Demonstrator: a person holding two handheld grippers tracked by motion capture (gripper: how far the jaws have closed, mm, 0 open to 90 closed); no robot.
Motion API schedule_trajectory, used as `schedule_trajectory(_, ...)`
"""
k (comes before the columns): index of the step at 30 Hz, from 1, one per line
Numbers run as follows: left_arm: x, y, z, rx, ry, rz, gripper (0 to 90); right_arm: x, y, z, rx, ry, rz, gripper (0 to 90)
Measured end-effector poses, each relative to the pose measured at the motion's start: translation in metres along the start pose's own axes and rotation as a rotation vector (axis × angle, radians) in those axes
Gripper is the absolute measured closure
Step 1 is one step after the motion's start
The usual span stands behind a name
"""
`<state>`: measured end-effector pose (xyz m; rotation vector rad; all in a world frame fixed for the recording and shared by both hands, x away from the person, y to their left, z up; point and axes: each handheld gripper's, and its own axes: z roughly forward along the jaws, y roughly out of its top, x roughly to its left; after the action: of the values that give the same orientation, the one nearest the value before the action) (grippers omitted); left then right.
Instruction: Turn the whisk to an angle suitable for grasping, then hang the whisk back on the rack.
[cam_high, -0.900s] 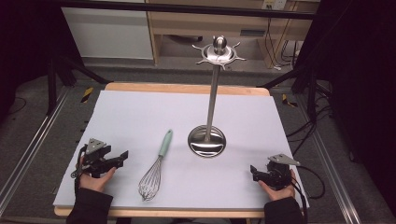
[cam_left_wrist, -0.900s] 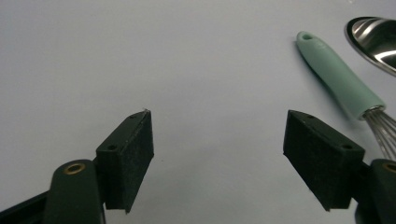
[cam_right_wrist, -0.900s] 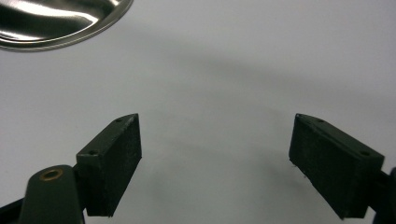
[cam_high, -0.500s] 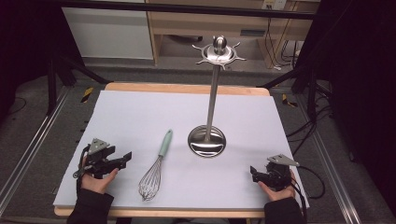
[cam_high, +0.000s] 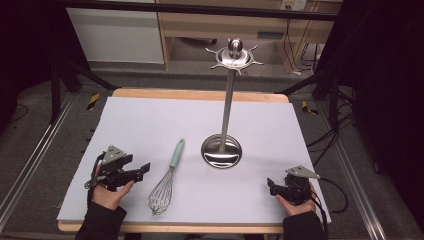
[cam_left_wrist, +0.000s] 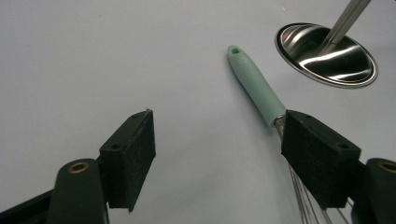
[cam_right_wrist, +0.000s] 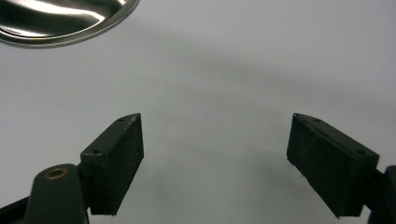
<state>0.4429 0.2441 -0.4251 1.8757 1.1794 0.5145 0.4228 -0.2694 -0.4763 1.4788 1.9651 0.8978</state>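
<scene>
Left hand-held black two-jaw gripper (cam_high: 131, 172), near table edge: jaws spread wide, nothing held; it tilts toward the whisk, likely lining up on it. Right hand-held black two-jaw gripper (cam_high: 280, 186), near edge opposite: jaws wide apart over bare cover, empty, seemingly parked. Wire balloon whisk with pale green handle (cam_high: 167, 176): lies flat just right of the left gripper, wires toward the person, handle angled away toward the stand; the handle's hanging hole suggests it belongs on a hook. Tall polished steel utensil stand with round dished base and hooked crown (cam_high: 223, 130): upright, mid-table, near the handle tip. Pale lilac table cover (cam_high: 145, 120): broad bare room left and beyond; wooden rim at far edge.
</scene>
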Motion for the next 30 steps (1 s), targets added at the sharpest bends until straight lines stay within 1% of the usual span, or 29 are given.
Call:
schedule_trajectory(4, -0.005, 0.005, 0.002, 0.005, -0.005, 0.012, 25.0, 0.000, 0.000, 0.001, 0.001, 0.000, -0.004, 19.2)
schedule_trajectory(7, -0.011, 0.011, 0.006, 0.011, -0.045, 0.008, 24.6, 0.000, 0.000, 0.000, 0.000, -0.006, -0.002, 19.3)
schedule_trajectory(9, -0.015, 0.013, 0.006, 0.012, -0.052, 0.014, 24.5, -0.002, 0.001, 0.000, -0.007, -0.008, 0.000, 19.5)
schedule_trajectory(14, -0.020, 0.018, 0.005, 0.013, -0.060, 0.031, 24.4, -0.002, 0.001, -0.001, -0.005, -0.007, 0.004, 19.5)
schedule_trajectory(15, -0.021, 0.021, 0.003, 0.008, -0.060, 0.038, 24.4, -0.001, 0.001, -0.001, -0.005, -0.003, 0.002, 19.4)
schedule_trajectory(16, -0.021, 0.021, 0.003, 0.008, -0.060, 0.038, 24.5, -0.001, 0.001, -0.001, -0.005, -0.003, 0.002, 19.4)
schedule_trajectory(17, -0.021, 0.025, 0.003, 0.003, -0.061, 0.042, 24.6, -0.001, 0.001, 0.000, -0.004, -0.002, 0.002, 19.4)
schedule_trajectory(18, -0.021, 0.025, 0.003, 0.003, -0.061, 0.042, 24.6, -0.001, 0.001, 0.000, -0.004, -0.002, 0.002, 19.4)
schedule_trajectory(20, -0.023, 0.031, 0.005, 0.002, -0.064, 0.051, 24.6, -0.002, 0.001, -0.001, -0.003, -0.002, 0.005, 19.4)
schedule_trajectory(24, -0.025, 0.036, 0.009, 0.012, -0.065, 0.061, 24.6, -0.001, 0.001, -0.001, -0.003, -0.002, 0.006, 19.5)
schedule_trajectory(27, -0.028, 0.040, 0.014, 0.030, -0.070, 0.073, 24.2, -0.001, 0.001, -0.001, -0.005, 0.001, 0.003, 19.7)
schedule_trajectory(28, -0.029, 0.042, 0.017, 0.040, -0.071, 0.083, 24.1, -0.001, 0.000, -0.001, -0.004, 0.001, 0.000, 19.8)
schedule_trajectory(30, -0.030, 0.043, 0.019, 0.043, -0.073, 0.082, 24.0, -0.002, 0.000, -0.001, -0.002, 0.002, -0.002, 19.7)
